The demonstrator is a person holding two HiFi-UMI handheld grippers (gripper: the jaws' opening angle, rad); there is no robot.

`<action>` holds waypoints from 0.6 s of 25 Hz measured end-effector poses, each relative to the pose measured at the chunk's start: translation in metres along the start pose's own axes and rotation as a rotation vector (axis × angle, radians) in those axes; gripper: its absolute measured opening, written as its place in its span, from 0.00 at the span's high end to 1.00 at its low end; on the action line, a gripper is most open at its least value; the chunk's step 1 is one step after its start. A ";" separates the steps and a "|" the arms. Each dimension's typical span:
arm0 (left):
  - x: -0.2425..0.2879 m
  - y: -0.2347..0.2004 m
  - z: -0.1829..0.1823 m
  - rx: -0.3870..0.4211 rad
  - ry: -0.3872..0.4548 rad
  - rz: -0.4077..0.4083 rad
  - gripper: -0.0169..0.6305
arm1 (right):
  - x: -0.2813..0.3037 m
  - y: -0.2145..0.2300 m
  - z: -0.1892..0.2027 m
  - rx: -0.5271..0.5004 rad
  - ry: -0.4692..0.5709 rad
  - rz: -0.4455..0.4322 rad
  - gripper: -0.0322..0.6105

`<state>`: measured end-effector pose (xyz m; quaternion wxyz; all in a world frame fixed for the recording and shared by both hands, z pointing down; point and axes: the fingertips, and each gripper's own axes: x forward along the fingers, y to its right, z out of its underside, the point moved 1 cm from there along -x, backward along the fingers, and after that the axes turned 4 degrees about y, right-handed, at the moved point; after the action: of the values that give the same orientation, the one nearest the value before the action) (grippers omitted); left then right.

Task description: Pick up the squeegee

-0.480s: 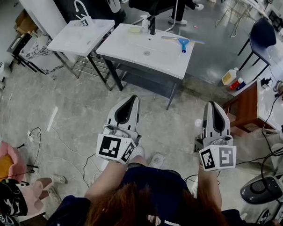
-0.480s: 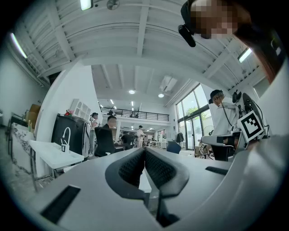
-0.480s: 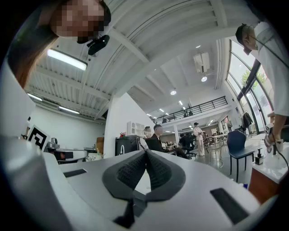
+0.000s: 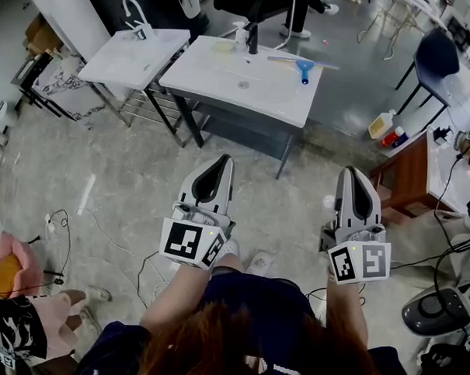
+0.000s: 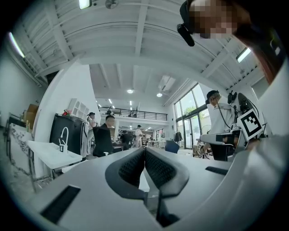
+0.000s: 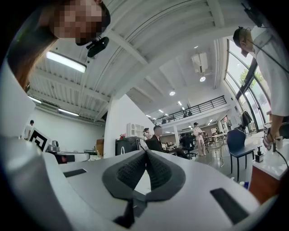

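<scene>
Squeegee [image 4: 303, 66] apparently flat on washbasin [image 4: 214, 73]

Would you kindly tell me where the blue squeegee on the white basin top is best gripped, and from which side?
Probably by the blue handle of the squeegee, coming from the near edge of the basin top: the handle sticks out toward that edge, while the long thin blade lies crosswise behind it. The right claw, shut for the moment, is on the squeegee's side.
</scene>
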<state>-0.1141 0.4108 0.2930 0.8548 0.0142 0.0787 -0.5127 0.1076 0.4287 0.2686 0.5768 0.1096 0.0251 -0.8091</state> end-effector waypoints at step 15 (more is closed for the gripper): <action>0.026 -0.012 0.011 0.029 -0.025 -0.002 0.94 | 0.028 0.014 0.008 0.019 0.010 0.044 0.48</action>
<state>-0.1116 0.3806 0.3006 0.8549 0.0201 0.0604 -0.5149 0.1106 0.3966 0.2719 0.5933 0.1197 0.0180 -0.7958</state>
